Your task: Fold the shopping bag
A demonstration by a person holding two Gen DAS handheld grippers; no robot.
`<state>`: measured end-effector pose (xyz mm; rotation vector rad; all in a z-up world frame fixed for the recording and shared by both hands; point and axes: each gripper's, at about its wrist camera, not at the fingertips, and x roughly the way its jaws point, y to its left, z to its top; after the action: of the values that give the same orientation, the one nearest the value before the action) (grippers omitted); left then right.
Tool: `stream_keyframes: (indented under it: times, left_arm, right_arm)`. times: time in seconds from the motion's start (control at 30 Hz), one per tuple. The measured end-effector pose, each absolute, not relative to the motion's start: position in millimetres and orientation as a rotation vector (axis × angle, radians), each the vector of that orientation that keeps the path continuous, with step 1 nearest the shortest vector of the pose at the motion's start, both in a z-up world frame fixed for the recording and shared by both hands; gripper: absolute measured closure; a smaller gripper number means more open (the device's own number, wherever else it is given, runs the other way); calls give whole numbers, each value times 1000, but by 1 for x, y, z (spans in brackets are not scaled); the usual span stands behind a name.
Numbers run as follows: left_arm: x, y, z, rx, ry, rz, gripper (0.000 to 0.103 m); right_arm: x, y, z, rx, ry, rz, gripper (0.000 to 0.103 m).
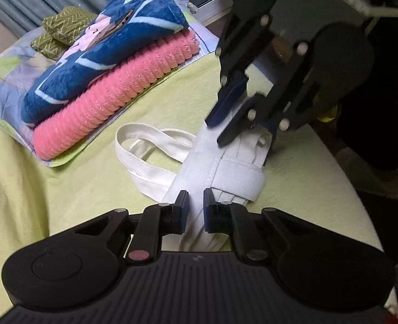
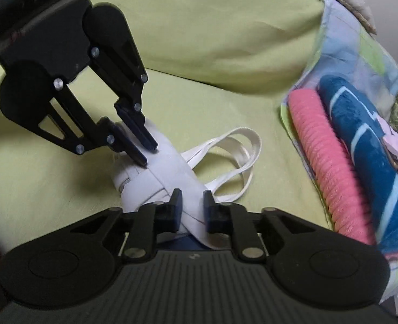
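A pale green sheet (image 1: 172,102) covers the whole bed and carries everything else. At its far side lies a patchwork quilt (image 1: 7,81) in green, lilac and blue, and on that quilt sits a stack of folded blankets: a ribbed pink blanket (image 1: 112,100) at the bottom, a plush blue blanket (image 1: 101,54) with pale lines on top of it. Two small folded green cloths (image 1: 61,29) with a zigzag pattern lie beside the stack, further back.

Near the front edge of the bed lies the white shopping bag (image 1: 212,156), folded into a narrow, thick bundle that rests on the sheet, well apart from the blankets. A band of the same white cloth crosses the bundle. Its two long handles (image 1: 145,145) trail out in loose loops on the sheet toward the blanket stack.

Both tongs are at the bundle, one at each end. The left gripper (image 1: 196,210) has its jaws clenched on the near end of the bag in its own view, with white cloth pinched between the blue pads. The right gripper (image 2: 192,210) likewise grasps the opposite end, a strip of cloth filling the narrow gap between its pads. Seen from the left camera, the right gripper reaches down steeply onto the bundle's far end.
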<state>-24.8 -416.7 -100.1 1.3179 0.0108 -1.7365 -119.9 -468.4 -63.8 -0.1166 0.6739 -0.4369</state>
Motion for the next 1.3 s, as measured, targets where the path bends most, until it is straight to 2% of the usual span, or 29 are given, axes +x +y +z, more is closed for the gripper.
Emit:
stream_keyframes:
  times: [0.2, 0.3, 0.37, 0.43, 0.53, 0.67, 0.83, 1.3]
  left_arm:
    - [-33, -425, -108, 1328, -73, -1681, 95]
    - [-46, -412, -109, 1406, -215, -1639, 92]
    - [-51, -398, -111, 1456, -298, -1627, 70]
    - [-53, -387, -113, 1500, -326, -1627, 55]
    - [-55, -374, -123, 1577, -398, -1596, 54]
    - [-56, -374, -147, 1663, -544, -1513, 43]
    - [-55, -382, -177, 1728, -662, -1459, 43]
    - [-56, -390, -175, 1679, -601, -1465, 43]
  right_arm:
    - [-116, -496, -69, 9, 721, -428, 88]
    - [-125, -502, -69, 77, 698, -402, 88]
    - [-127, -503, -75, 80, 684, -401, 88]
    - [-130, -504, -78, 88, 669, -402, 88]
    - [-127, -513, -80, 108, 662, -394, 88]
    - [-125, -516, -81, 114, 657, -392, 88]
    - [-124, -517, -82, 104, 652, -391, 88]
    - [-119, -515, -83, 33, 626, -395, 89]
